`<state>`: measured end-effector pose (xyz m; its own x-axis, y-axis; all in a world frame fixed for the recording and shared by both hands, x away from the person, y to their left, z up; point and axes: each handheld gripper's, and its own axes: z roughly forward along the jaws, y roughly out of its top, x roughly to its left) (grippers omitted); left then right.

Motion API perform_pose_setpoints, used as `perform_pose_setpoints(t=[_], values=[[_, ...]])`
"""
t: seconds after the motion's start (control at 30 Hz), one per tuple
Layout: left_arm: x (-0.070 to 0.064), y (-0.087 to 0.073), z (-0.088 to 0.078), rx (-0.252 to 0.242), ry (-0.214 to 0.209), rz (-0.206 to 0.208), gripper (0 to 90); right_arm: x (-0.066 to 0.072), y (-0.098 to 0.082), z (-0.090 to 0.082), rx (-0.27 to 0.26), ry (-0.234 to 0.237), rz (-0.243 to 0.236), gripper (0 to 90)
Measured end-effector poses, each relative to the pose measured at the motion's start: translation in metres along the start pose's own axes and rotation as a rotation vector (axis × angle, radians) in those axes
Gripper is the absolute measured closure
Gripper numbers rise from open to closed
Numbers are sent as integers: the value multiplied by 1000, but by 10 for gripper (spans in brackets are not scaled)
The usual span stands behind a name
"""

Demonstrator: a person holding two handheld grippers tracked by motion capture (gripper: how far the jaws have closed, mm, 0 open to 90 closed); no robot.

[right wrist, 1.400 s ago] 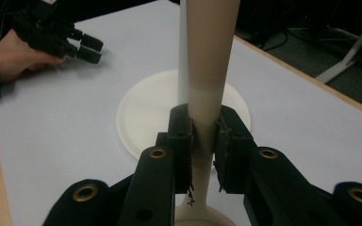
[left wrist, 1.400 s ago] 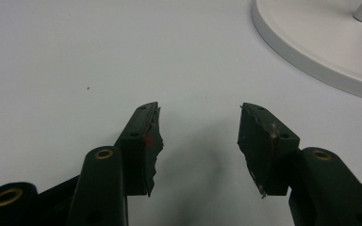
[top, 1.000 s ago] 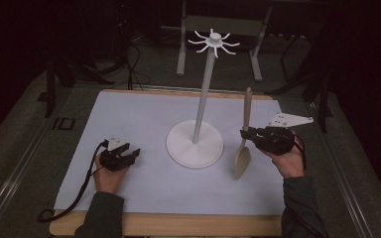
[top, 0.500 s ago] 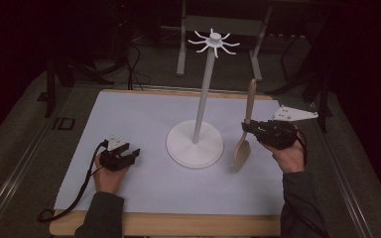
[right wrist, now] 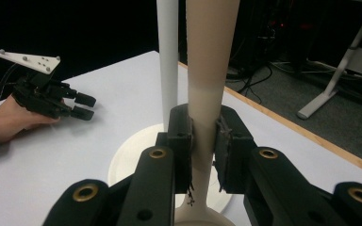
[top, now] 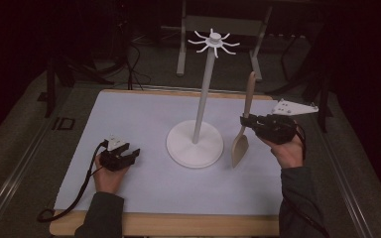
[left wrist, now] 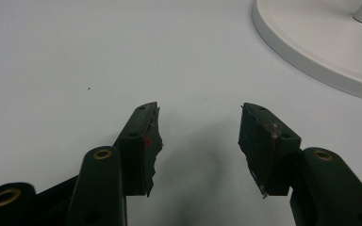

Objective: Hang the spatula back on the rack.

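Wooden spoon (top: 243, 134) upright, handle pinched in right tool (top: 248, 122); left tool (top: 127, 150) spread, empty.

text: none legible | labels: none | numbers: none

stand base (left wrist: 320, 52) cut off, spoon (right wrist: 209, 70) handle top cropped

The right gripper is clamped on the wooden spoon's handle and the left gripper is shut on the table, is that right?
Not quite. The left gripper is open, its jaws standing apart over the table with nothing between them, as the left gripper view shows. The right gripper is indeed clamped on the spoon handle.
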<state>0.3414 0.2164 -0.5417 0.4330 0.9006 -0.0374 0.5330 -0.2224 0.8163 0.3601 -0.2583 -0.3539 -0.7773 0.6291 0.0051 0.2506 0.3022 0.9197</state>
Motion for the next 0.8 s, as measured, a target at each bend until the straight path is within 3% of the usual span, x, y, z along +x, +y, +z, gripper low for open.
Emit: perform_pose_setpoints(t=[0.8], values=[[0,0,0,0,-3,-4,482,13,43,11,-26,25,-40,779]])
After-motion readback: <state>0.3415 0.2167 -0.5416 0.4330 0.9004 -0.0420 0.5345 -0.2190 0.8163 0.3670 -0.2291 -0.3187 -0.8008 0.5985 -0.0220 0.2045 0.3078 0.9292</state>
